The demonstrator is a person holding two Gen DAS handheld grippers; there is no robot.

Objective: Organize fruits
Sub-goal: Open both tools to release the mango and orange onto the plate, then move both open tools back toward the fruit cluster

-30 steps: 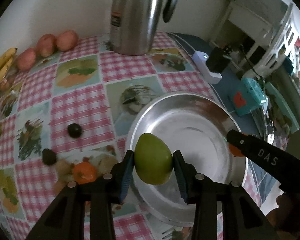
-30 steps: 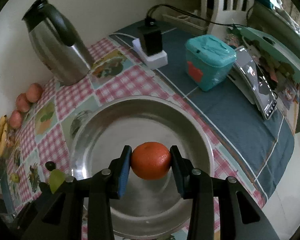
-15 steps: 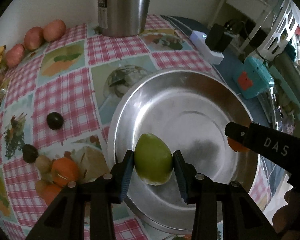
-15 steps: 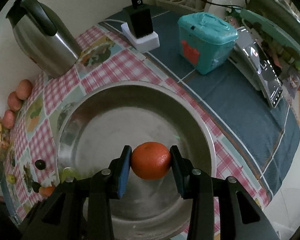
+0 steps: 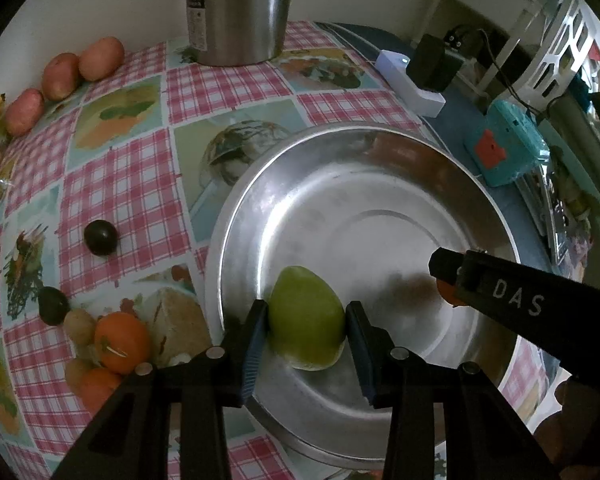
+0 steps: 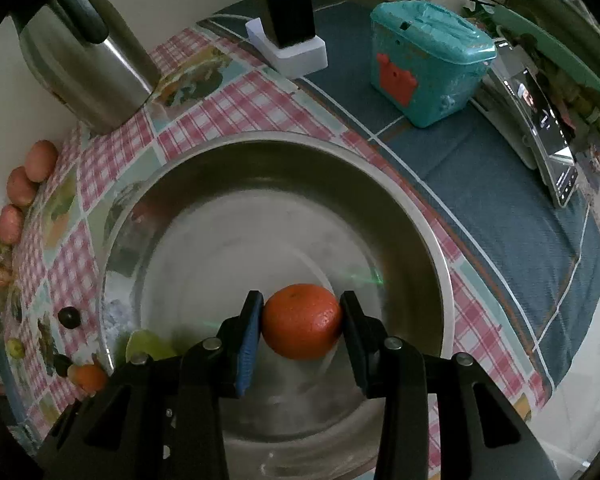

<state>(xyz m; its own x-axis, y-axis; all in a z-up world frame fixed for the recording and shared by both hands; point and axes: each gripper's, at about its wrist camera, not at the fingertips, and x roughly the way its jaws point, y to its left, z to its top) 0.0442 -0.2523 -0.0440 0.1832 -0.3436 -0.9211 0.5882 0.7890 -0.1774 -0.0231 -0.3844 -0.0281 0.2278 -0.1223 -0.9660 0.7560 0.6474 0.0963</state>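
**Both fruits over the bowl, release not yet made**

A green mango is clamped in the left gripper low over the steel bowl, and an orange is pinched in the right gripper above the same bowl. If either is let go too high, it could be bounced or rolled into the other, or over the rim onto the table

My right gripper clamps an orange between its blue pads, over the metal bowl. At the bowl's lower left edge I see a green fruit. A steel kettle stands on the checked tablecloth behind, and a teal box on the blue cloth.
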